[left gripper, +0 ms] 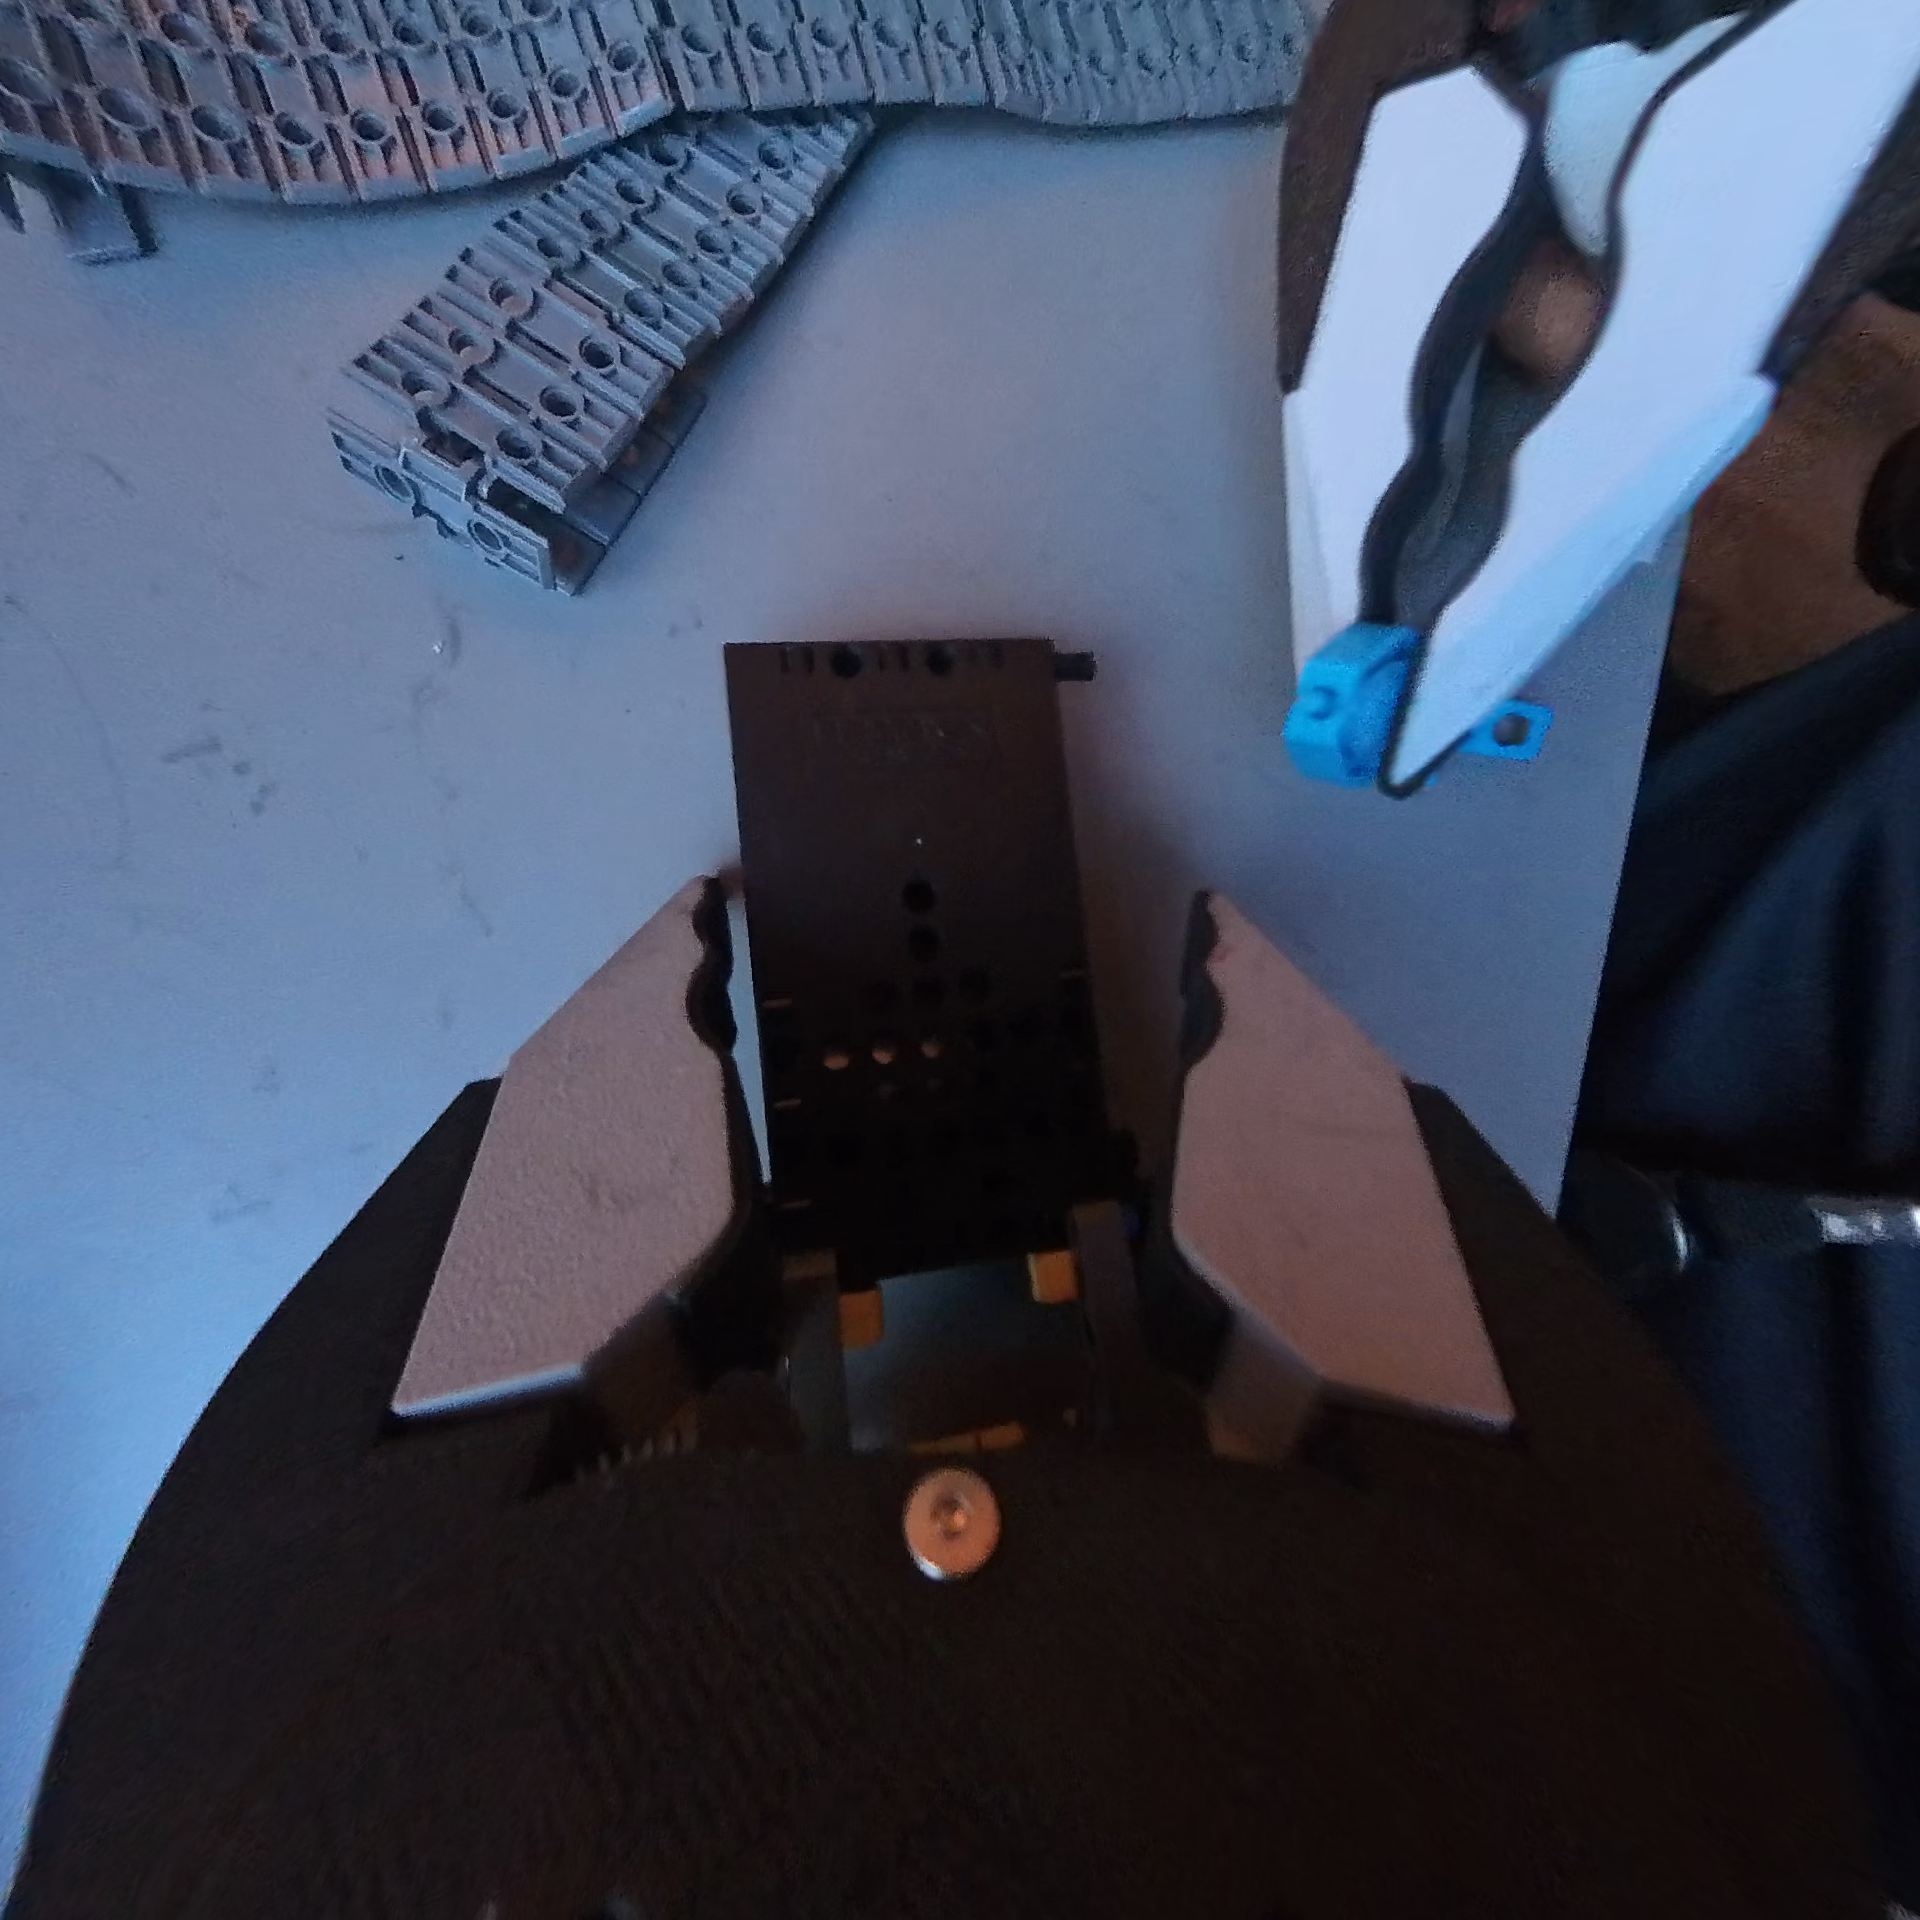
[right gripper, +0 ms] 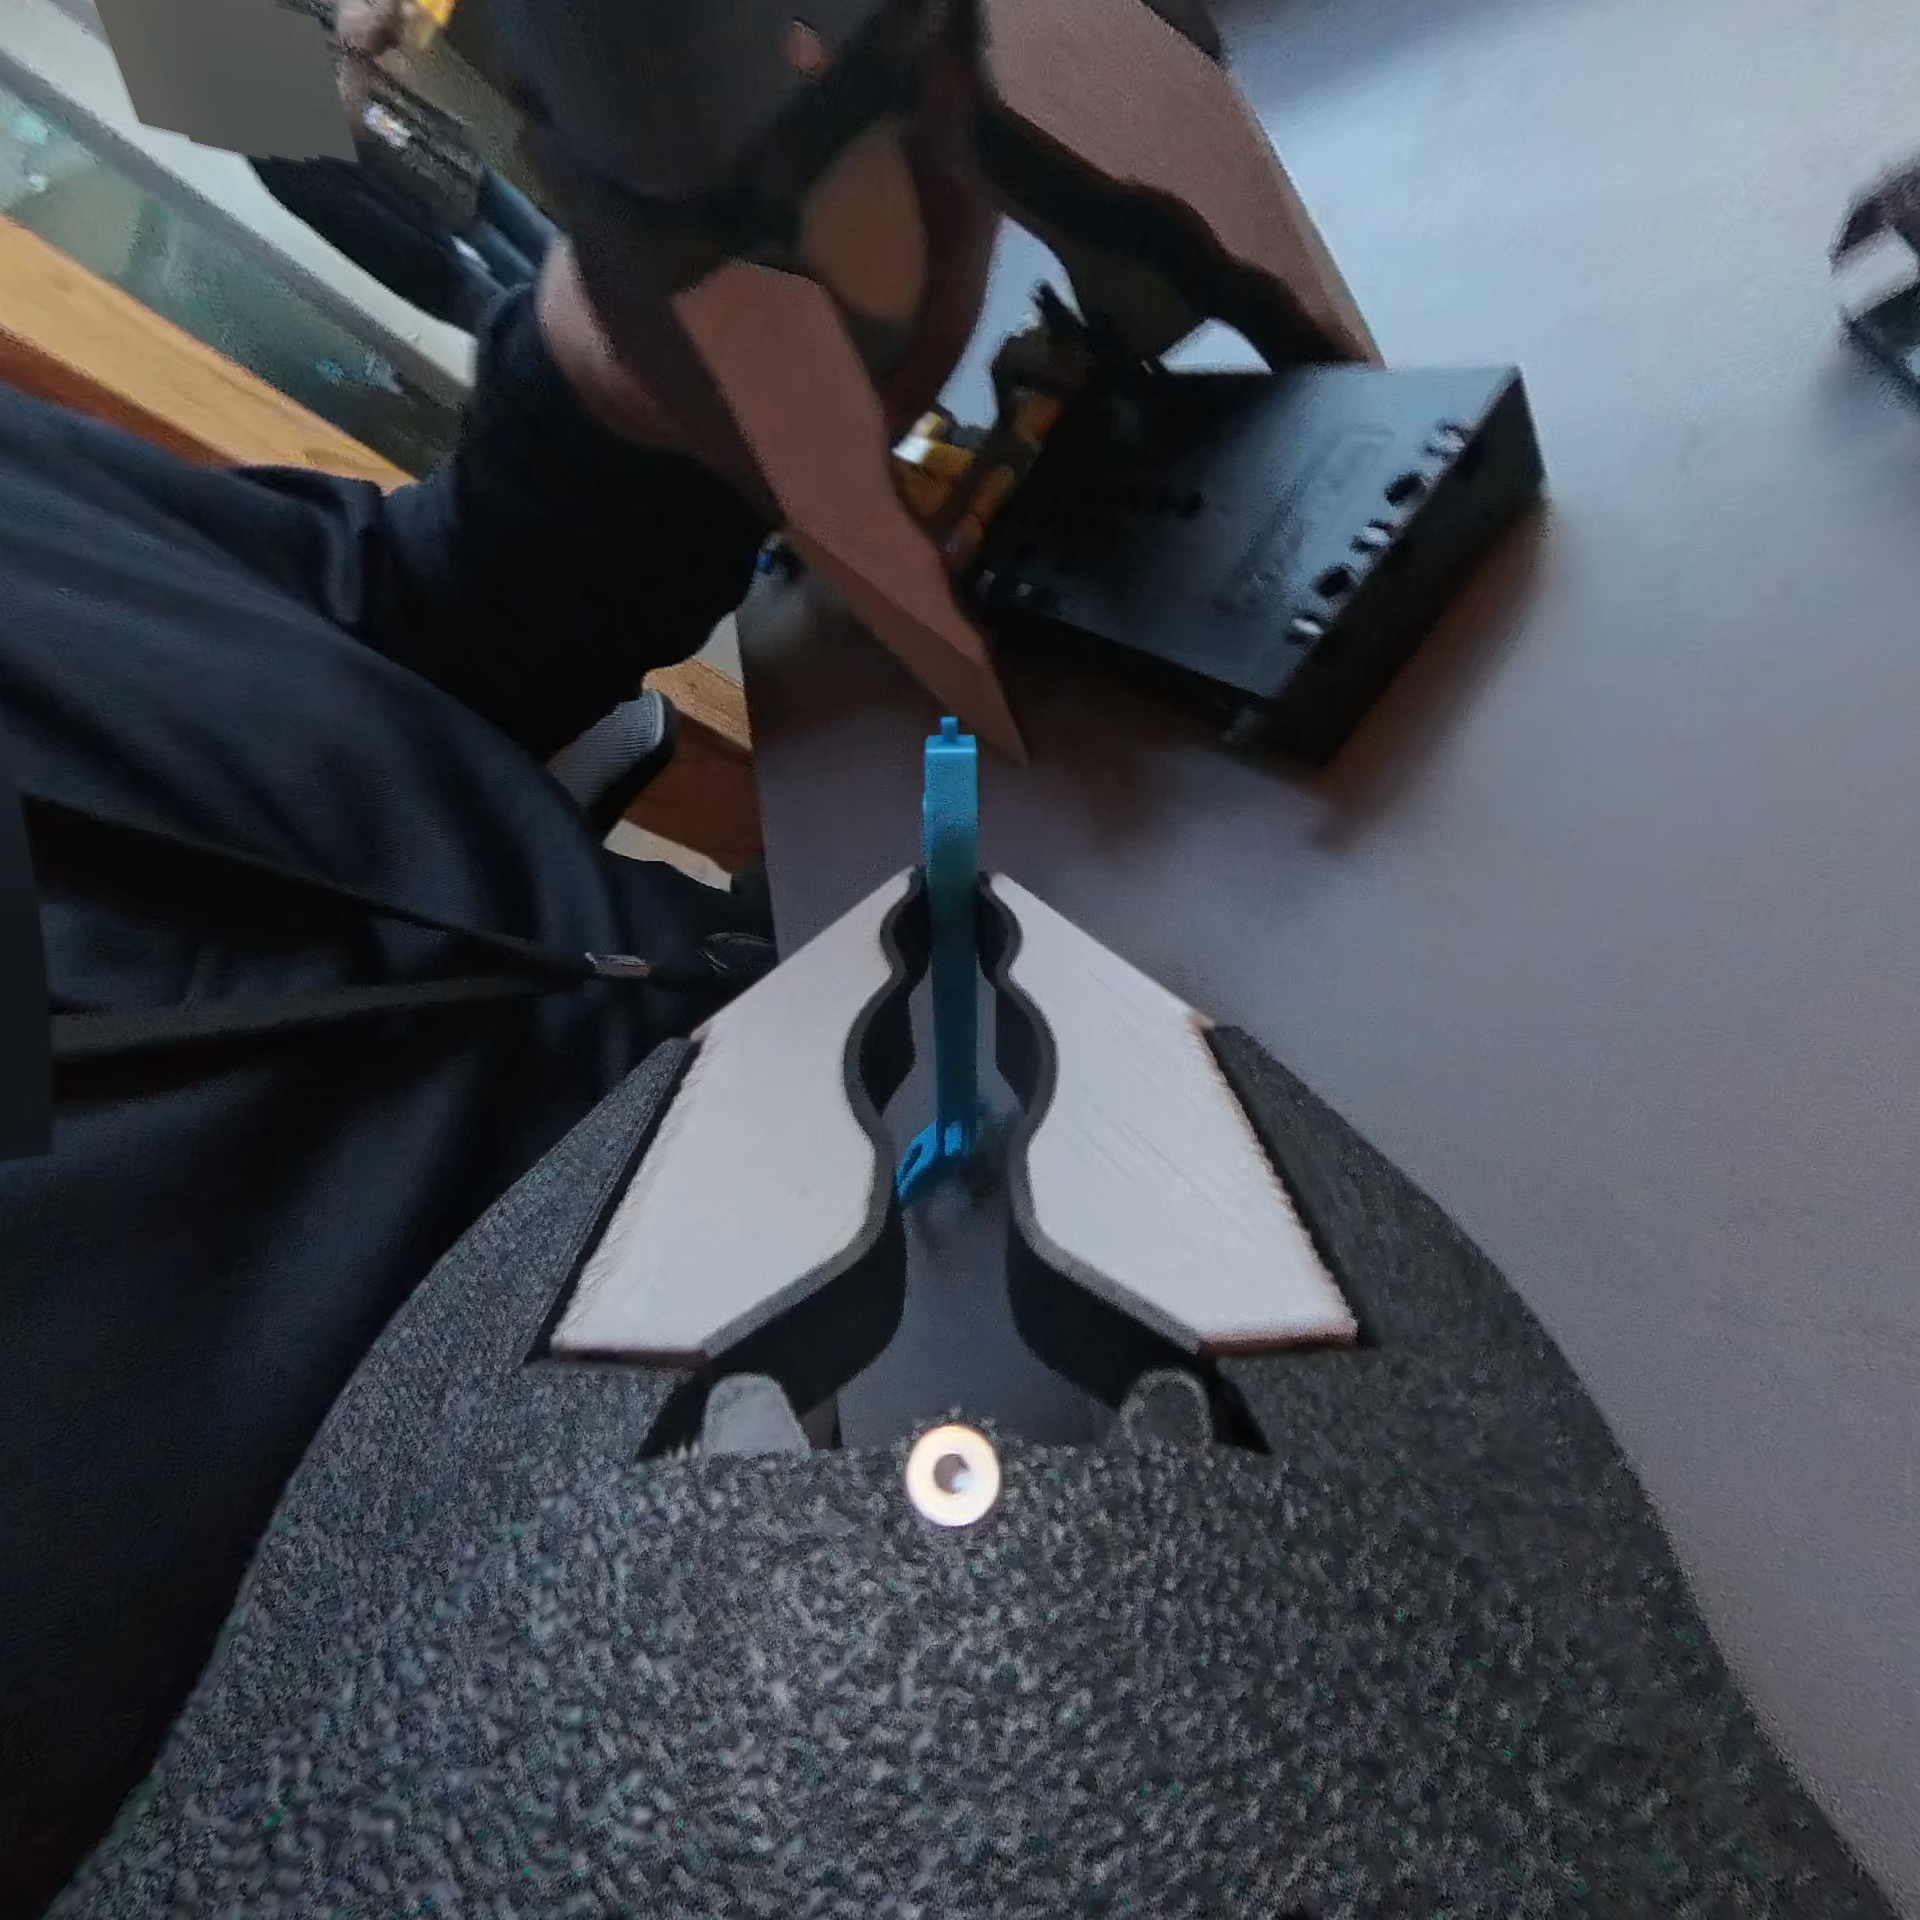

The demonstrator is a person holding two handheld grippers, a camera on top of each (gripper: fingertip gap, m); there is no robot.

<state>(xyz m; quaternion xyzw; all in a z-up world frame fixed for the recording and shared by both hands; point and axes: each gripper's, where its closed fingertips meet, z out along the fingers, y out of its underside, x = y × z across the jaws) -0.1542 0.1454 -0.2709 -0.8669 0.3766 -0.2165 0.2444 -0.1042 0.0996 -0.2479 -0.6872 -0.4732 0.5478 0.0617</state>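
Low in the left wrist view, the left gripper [left gripper: 951,997] straddles a black perforated housing [left gripper: 904,914], its jaws spread to either side: one pad lies close against the housing's left edge, a gap shows on the right, so the hold looks loose or released rather than clamped. The housing lies flat on the pale table [left gripper: 312,831], apparently steadied there with its brass-contact end tucked back between the fingers; its long axis runs straight up the frame, the vented end pointing away from the camera. In the upper right of that view the right gripper [left gripper: 1382,717] hangs above the table, pinched tight on a small blue plastic clip [left gripper: 1345,717] at its tips, seemingly held clear beside the housing. The right wrist view shows the same clip [right gripper: 951,935] as a thin strip standing centre frame between closed fingers, its long axis along them, the notched tip pointing forward towards the housing [right gripper: 1299,582] at upper right. Farthest off, at the top left of the left wrist view, rows of grey terminal blocks [left gripper: 582,343] lie across the table.
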